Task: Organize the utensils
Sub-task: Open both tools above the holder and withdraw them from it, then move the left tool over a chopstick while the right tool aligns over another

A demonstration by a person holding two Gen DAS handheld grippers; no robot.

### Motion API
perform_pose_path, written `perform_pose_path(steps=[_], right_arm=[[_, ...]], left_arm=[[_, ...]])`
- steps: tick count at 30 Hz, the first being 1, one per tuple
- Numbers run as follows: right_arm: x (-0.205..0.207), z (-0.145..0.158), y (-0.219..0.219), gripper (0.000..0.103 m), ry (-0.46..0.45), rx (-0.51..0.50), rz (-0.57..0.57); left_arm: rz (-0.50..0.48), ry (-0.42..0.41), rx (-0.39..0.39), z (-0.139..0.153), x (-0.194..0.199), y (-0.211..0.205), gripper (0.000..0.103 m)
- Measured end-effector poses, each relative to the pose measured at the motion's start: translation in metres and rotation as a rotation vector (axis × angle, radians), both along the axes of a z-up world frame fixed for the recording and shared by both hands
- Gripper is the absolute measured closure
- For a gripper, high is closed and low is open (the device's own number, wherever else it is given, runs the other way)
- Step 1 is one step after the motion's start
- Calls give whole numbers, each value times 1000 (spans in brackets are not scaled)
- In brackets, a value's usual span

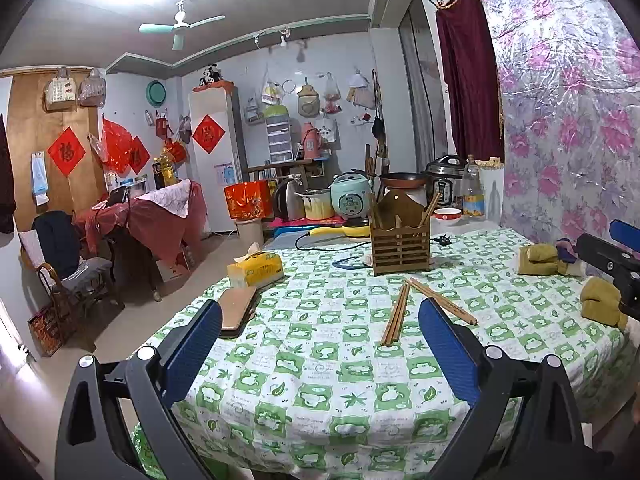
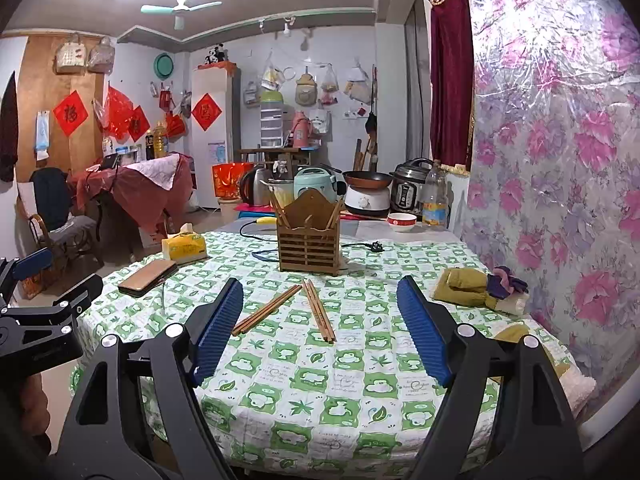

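Two pairs of wooden chopsticks lie loose on the green-and-white tablecloth (image 2: pixel 344 392). One pair (image 2: pixel 266 310) slants left, the other pair (image 2: pixel 320 312) slants right; the left wrist view shows them too (image 1: pixel 396 314) (image 1: pixel 440 300). Behind them stands a slatted wooden utensil holder (image 2: pixel 308 236) (image 1: pixel 400 240) with a few chopsticks (image 2: pixel 276 208) upright in it. My right gripper (image 2: pixel 320 282) is open, hovering just short of the loose pairs, nothing between its pads. My left gripper (image 1: pixel 320 304) is open wide and holds nothing, the chopsticks lying just ahead of its right finger (image 1: pixel 448 344).
A yellow tissue box (image 1: pixel 256 270) and a brown phone case (image 1: pixel 238 310) lie at the left. Folded olive cloths (image 2: pixel 464 286) sit at the right by the floral wall. A cable (image 2: pixel 360 245), bowl (image 2: pixel 401 222), bottle (image 2: pixel 435 200) and cookers stand behind the holder.
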State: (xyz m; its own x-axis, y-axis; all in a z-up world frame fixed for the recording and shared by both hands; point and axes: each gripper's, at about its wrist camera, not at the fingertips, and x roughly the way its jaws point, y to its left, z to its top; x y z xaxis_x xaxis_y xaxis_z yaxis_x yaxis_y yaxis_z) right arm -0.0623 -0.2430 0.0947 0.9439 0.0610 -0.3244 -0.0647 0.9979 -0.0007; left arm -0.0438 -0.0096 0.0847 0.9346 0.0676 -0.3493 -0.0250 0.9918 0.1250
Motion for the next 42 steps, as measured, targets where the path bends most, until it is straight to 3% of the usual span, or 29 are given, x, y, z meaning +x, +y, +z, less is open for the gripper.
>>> perform_pose_path(steps=[12, 27, 42], right_arm=[[28, -26, -7, 24, 77, 7, -10], [116, -98, -4, 24, 296, -41, -38], [182, -117, -33, 24, 397, -6, -94]], left_arm=[[3, 72, 19, -29, 30, -2, 6], [24, 320, 22, -106, 125, 6, 6], [-29, 481, -10, -138, 195, 9, 6]])
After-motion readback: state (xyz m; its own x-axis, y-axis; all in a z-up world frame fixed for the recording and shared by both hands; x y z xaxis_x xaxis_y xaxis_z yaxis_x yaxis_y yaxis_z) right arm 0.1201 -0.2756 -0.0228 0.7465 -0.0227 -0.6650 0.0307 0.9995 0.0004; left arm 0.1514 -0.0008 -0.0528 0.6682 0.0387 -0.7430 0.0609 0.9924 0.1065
